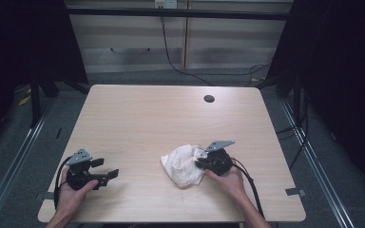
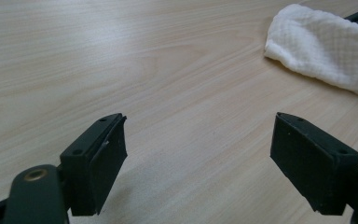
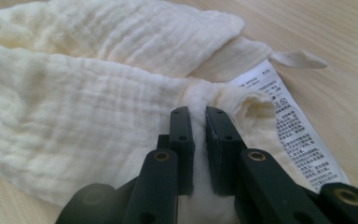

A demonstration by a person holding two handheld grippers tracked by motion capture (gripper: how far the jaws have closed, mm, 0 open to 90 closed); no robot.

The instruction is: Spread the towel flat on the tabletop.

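A crumpled white cloth (image 1: 183, 164) lies on the wooden table (image 1: 161, 118), near its front edge and right of centre. My right gripper (image 1: 200, 163) is at the cloth's right side, shut on a fold of it. In the right gripper view the two black jaws pinch a ridge of the cloth (image 3: 88, 107), and a printed care label (image 3: 291, 135) lies just to their right. My left gripper (image 1: 105, 168) rests near the table's front left, held by a hand, jaws wide open with nothing between them. The left gripper view shows the cloth (image 2: 326, 46) farther off at the upper right.
A small dark round hole (image 1: 209, 99) sits in the table near its far edge. Cables (image 1: 180, 61) run across the floor behind the table, and dark curtains hang at both sides. Bare wood lies between the two grippers.
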